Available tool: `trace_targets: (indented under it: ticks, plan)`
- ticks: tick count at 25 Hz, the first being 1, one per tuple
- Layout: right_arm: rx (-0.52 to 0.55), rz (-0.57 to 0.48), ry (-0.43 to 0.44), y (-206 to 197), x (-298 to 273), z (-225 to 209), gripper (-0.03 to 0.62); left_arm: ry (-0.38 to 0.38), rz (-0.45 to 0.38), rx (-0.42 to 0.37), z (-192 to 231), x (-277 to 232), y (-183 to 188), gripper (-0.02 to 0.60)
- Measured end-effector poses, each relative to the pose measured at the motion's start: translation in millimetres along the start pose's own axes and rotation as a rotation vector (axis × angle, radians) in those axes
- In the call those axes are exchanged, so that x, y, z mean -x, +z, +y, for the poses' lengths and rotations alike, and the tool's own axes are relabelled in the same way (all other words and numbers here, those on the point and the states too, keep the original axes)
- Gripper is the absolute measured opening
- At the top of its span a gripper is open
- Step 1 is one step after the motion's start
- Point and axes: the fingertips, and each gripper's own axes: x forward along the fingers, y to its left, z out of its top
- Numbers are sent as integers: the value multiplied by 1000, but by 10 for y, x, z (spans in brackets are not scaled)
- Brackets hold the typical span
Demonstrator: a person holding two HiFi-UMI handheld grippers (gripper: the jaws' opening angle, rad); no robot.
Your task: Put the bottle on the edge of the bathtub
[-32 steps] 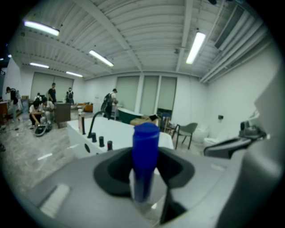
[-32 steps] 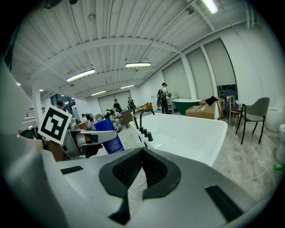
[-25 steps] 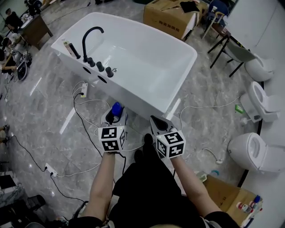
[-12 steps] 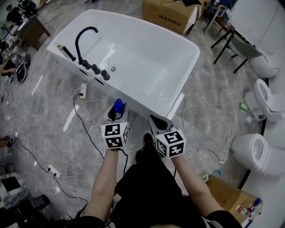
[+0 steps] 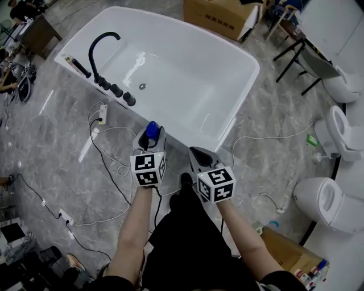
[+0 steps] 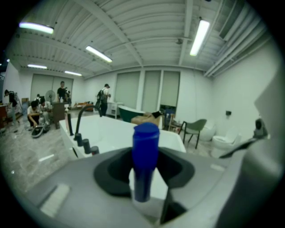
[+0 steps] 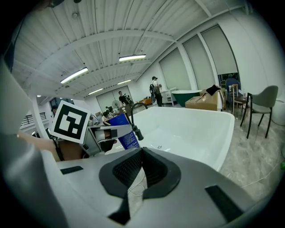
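Note:
A blue bottle (image 5: pixel 151 130) (image 6: pixel 144 158) stands upright between the jaws of my left gripper (image 5: pixel 149 138), which is shut on it just short of the near rim of the white bathtub (image 5: pixel 227 122). The right gripper view shows the same bottle (image 7: pixel 124 136) at the left, held beside the tub wall (image 7: pixel 222 133). My right gripper (image 5: pixel 200 154) hangs beside the left one, over the floor near the tub's corner; its jaws are together with nothing between them (image 7: pixel 141 176).
A black curved faucet (image 5: pixel 98 54) and several black knobs (image 5: pixel 116 91) sit on the tub's left rim. White cables and a power strip (image 5: pixel 102 113) lie on the marble floor. Toilets (image 5: pixel 330 199) stand at the right, a cardboard box (image 5: pixel 224 14) behind the tub.
Both grippers have moved forward towards the tub's near rim, the left one carrying the bottle. The tub now lies closer below me.

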Motion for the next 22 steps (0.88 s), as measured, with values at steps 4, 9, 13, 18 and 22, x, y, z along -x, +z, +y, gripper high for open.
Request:
trace_targets:
  ticks: [4,9,13,18,22]
  plan:
    - [7,16,4,13,-118,-76,3,-9,-9,14,3,-209,14,160]
    - [-2,30,1,-12,-228,-192,3,-16,-8,23,-4,-435,-10,160]
    - [-6,44,2,-66,-322,-288,3,-22,-5,19,-14,-616,-82,158]
    - [-21,64,5,-124,-430,-384,3,-29,21,-2,-15,-818,-213,160]
    - [-26,76,5,-160,-542,-432,3,-27,41,-14,26,-979,-323,160]
